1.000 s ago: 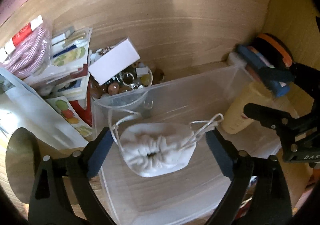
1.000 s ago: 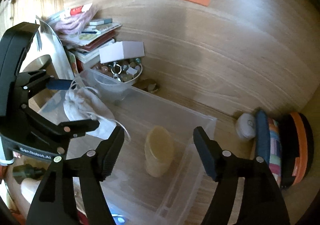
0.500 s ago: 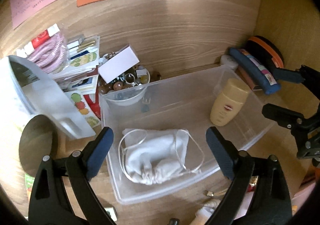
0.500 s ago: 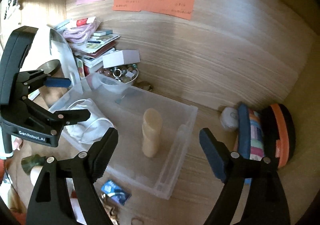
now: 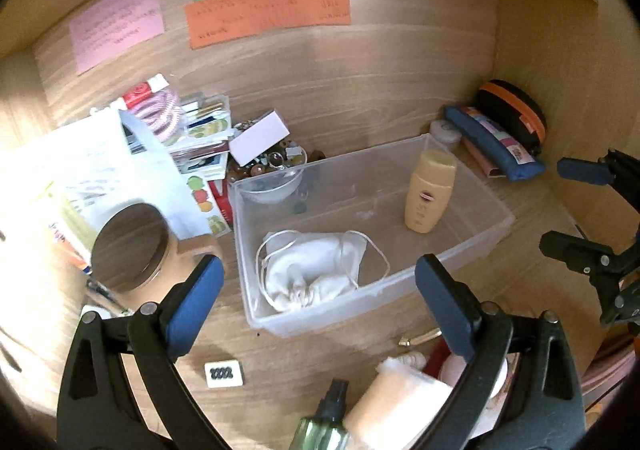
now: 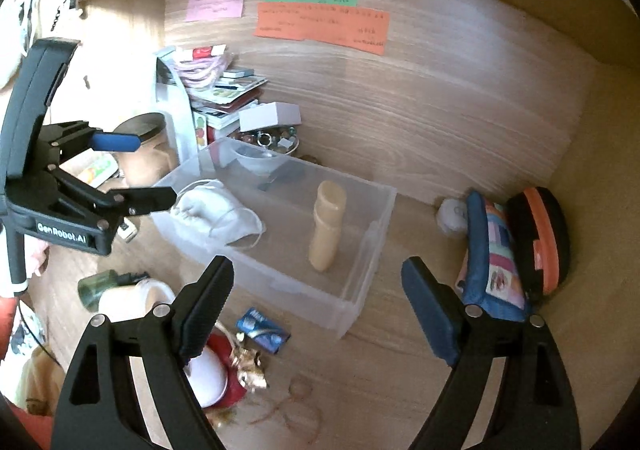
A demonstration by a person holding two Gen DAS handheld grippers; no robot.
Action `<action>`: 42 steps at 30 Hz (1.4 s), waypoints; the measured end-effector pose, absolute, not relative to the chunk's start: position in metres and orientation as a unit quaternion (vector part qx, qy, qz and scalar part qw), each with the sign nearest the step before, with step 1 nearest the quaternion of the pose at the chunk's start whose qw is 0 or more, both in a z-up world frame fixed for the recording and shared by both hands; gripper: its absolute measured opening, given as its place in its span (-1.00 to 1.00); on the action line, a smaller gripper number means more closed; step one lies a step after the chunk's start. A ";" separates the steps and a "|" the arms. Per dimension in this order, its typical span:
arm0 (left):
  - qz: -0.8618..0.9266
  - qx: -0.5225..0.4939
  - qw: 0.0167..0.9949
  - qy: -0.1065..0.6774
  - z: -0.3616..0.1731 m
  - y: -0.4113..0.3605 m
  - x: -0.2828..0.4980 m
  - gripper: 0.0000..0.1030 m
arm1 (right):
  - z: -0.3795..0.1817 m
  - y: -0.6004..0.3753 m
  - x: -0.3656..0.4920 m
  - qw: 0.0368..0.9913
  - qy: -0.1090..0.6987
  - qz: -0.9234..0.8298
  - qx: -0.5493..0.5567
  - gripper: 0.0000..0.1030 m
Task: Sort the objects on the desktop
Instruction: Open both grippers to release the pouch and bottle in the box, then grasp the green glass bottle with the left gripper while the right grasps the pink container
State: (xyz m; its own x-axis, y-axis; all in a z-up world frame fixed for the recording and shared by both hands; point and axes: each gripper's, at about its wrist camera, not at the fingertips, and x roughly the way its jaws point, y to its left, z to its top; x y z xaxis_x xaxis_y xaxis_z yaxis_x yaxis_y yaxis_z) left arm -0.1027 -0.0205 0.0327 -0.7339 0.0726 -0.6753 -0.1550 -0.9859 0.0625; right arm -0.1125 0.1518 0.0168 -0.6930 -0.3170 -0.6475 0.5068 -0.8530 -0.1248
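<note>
- Our left gripper [image 5: 318, 292] hangs above the wooden bench [image 5: 320, 354], jaws wide apart, nothing between them.
- Our right gripper [image 6: 316, 292] has just been opening; its jaws stand apart and empty.
- The clear plastic bin [image 5: 472, 246] holds a soft white drawstring pouch [image 5: 312, 270], crumpled at its near left end.
- A smooth beige bottle [image 5: 428, 190] stands upright toward the bin's far right.
- A glass bowl of beads [image 5: 276, 170] sits just behind the bin.
</note>
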 end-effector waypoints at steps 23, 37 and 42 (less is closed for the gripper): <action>0.915 -0.400 0.042 -0.008 -0.022 -0.085 -0.018 0.94 | -0.042 0.168 -0.043 0.255 0.112 -0.897 0.344 0.65; 0.907 -0.414 0.072 0.010 -0.057 -0.082 0.004 0.92 | -0.074 0.133 -0.029 0.339 0.100 -0.857 0.374 0.60; 0.896 -0.432 0.094 0.029 -0.067 -0.074 -0.008 0.49 | -0.083 0.118 -0.035 0.347 0.109 -0.848 0.386 0.55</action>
